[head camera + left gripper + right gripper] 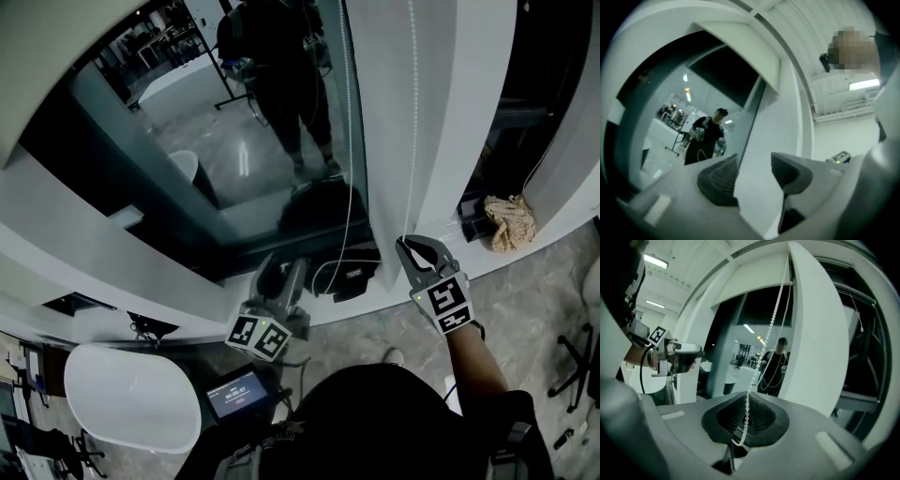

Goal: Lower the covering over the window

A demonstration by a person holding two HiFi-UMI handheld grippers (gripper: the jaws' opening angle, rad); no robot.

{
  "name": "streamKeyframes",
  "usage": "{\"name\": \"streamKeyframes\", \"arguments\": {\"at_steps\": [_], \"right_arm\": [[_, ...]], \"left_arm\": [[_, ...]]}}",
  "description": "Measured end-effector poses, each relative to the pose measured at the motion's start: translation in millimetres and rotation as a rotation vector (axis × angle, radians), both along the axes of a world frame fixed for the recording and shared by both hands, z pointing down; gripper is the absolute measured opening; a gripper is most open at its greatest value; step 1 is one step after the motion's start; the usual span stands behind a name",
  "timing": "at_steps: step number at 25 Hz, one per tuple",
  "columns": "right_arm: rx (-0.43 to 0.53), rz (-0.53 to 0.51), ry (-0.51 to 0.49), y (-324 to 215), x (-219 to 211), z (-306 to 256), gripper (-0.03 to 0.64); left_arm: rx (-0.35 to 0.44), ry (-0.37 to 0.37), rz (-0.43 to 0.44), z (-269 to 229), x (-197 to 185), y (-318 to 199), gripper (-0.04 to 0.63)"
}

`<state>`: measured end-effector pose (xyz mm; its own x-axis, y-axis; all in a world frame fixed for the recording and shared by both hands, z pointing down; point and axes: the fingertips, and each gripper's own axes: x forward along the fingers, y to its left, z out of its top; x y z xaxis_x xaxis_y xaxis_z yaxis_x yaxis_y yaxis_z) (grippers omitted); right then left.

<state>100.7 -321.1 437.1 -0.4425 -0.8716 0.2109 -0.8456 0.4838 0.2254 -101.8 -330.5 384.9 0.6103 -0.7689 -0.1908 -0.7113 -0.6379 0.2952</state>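
A white bead chain (412,141) hangs down the white pillar (441,112) to the right of the dark window glass (234,122). My right gripper (403,242) is shut on this chain, and in the right gripper view the beads (771,324) run down between the closed pads (759,420) of the right gripper (746,413). A second strand (349,141) hangs along the glass edge and ends in a loop low down. My left gripper (281,267) points at the window, open and empty. Nothing lies between its fingers (719,180) in the left gripper view. The glass shows no covering here.
A crumpled beige cloth (511,222) lies on the sill at the right. A white rounded tabletop (131,394) and a small screen (236,394) are below left. A chair base (572,366) stands at the right edge. The glass reflects a person.
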Motion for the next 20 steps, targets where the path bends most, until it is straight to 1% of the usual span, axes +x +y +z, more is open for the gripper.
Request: {"name": "streamKeyframes", "arguments": {"at_steps": [1,2,3,4,6,7,8,10,12,14,16,17,20], "right_arm": [[-0.006,0.015,-0.024,4,4,-1,0.012],[-0.007,0.019,-0.034,8,5,-3,0.012],[0.0,0.018,-0.022,11,3,-4,0.012],[0.014,0.014,0.011,14,-1,-5,0.012],[0.049,0.017,0.11,20,-11,-8,0.012],[0.068,0.023,0.159,23,-15,-10,0.012],[0.085,0.029,0.208,25,-19,-11,0.012],[0.085,0.03,0.304,29,-25,-4,0.012],[0.018,0.001,0.369,37,-31,29,0.012],[-0.088,-0.042,0.389,50,-38,77,0.012],[-0.189,-0.083,0.378,66,-46,120,0.012],[-0.222,-0.098,0.363,73,-50,133,0.012],[-0.251,-0.125,0.32,83,-59,143,0.012]], "left_arm": [[-0.033,0.038,-0.016,9,-7,-6,0.209],[-0.053,0.076,0.01,10,-5,-7,0.207],[-0.055,0.109,0.075,2,8,-5,0.206],[-0.038,0.135,0.166,-12,28,0,0.204],[0.041,0.157,0.362,-48,76,16,0.204],[0.088,0.156,0.442,-67,98,25,0.204],[0.131,0.153,0.506,-85,118,33,0.204],[0.195,0.152,0.586,-113,145,44,0.204],[0.232,0.16,0.618,-131,160,51,0.204],[0.26,0.159,0.624,-141,168,54,0.204],[0.287,0.15,0.618,-148,176,53,0.204],[0.301,0.144,0.608,-151,179,52,0.202],[0.33,0.14,0.574,-160,189,44,0.204]]}}
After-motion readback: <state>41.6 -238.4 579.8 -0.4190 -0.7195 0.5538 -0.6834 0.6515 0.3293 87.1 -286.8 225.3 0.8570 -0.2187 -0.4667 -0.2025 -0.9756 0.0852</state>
